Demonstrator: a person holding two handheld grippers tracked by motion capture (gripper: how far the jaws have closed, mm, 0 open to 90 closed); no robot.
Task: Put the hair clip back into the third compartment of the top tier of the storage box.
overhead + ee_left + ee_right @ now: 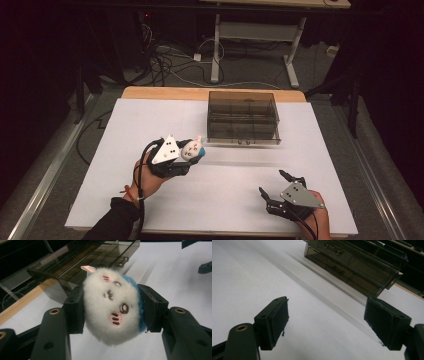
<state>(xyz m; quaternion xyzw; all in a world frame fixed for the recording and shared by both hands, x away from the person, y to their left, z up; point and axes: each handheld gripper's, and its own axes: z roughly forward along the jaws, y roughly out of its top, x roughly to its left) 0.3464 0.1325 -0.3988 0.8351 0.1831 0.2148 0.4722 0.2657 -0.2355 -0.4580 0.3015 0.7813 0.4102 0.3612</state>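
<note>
A small white plush toy (111, 307) with a stitched face, pink cheeks, a pink ear and a blue back sits squeezed between the two black pads of my left gripper (110, 308). From above, the plush toy (192, 149) and left gripper (186, 152) hang over the white table, just left of the drawer box's front. A smoky transparent drawer box (243, 117) with small handles stands at the table's far middle. My right gripper (274, 182) is open near the front right, jaws spread wide above bare table, and the right gripper (325, 320) faces the drawer box (357, 262).
The white table top (125, 150) has a wooden strip along its far edge. Behind it are a desk frame (260, 35) and loose cables (165, 62) on the floor. Metal rails (45, 170) run along both sides of the table.
</note>
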